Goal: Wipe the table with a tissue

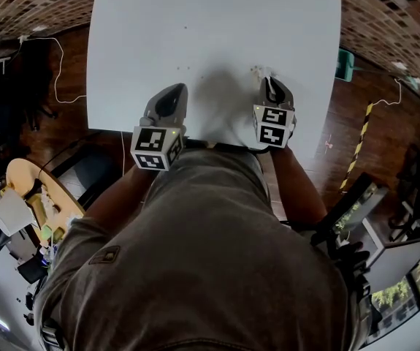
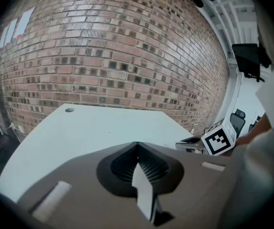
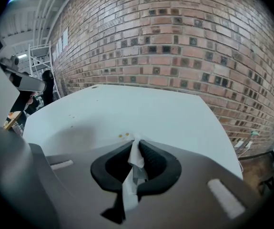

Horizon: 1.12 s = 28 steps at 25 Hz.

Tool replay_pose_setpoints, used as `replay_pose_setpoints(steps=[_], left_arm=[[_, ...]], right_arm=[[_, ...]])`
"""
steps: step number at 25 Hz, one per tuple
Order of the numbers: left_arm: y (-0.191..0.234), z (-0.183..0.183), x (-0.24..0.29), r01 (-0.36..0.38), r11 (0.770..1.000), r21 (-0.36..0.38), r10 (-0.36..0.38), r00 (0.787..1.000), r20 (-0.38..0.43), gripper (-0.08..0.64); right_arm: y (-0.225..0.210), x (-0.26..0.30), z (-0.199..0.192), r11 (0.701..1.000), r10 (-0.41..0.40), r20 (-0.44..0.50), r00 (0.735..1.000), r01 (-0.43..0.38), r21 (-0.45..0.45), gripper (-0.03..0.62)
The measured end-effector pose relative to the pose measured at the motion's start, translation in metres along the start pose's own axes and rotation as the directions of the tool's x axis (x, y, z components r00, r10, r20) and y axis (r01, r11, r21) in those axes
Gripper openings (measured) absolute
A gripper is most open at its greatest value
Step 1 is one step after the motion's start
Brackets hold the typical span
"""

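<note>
Smooth white table (image 1: 217, 35), crumpled white tissue (image 3: 136, 157) was pinched by right gripper (image 3: 137, 140) at 5 o'clock, left gripper (image 2: 137, 145) was closed at 7 o'clock.

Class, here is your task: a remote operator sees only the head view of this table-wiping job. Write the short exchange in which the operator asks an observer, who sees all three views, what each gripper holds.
Operator: In the head view I cannot make out the jaws of the right gripper. Does it hold anything?
Observer: Yes. It is shut on a white tissue, crumpled between its jaws.
Operator: And the left gripper?
Observer: Its jaws are together at the tips, with no crumpled tissue there. A pale flat strip sits behind them, and I cannot tell what it is.
</note>
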State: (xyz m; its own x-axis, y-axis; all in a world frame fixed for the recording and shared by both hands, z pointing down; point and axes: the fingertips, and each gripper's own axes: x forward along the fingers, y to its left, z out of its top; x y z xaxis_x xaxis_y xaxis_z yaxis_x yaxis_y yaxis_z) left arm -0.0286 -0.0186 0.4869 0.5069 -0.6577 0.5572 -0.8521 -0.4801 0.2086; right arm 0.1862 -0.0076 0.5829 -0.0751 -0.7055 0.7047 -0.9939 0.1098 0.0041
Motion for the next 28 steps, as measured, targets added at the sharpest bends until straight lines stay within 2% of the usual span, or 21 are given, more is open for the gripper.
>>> replay_pose_setpoints(steps=[6,11,18,22,28], left_arm=[[0.002,0.000,-0.007,-0.016,1.000,-0.003,0.016,1.000,0.001,0.002],[0.003,-0.001,-0.001,-0.053,0.998,-0.025,0.053,0.999,-0.008,0.002],[0.014,-0.010,-0.013,-0.095,0.994,-0.062,0.095,0.995,-0.005,0.002],[0.023,-0.011,-0.018,-0.107,0.991,-0.078,0.107,0.994,0.002,0.002],[0.045,-0.011,-0.031,-0.124,0.988,-0.089,0.126,0.992,0.016,0.002]], right_arm=[[-0.020,0.004,0.013,0.999,-0.041,0.020,0.999,0.041,0.006,0.035],[-0.023,0.017,0.017,1.000,-0.016,0.013,1.000,0.016,-0.010,0.035],[0.004,0.021,0.025,0.998,0.043,0.022,0.999,-0.042,-0.044,0.035],[0.019,0.026,0.021,0.996,0.066,-0.007,0.998,-0.067,-0.064,0.035],[0.061,0.032,0.029,0.989,0.118,-0.003,0.993,-0.118,-0.088,0.035]])
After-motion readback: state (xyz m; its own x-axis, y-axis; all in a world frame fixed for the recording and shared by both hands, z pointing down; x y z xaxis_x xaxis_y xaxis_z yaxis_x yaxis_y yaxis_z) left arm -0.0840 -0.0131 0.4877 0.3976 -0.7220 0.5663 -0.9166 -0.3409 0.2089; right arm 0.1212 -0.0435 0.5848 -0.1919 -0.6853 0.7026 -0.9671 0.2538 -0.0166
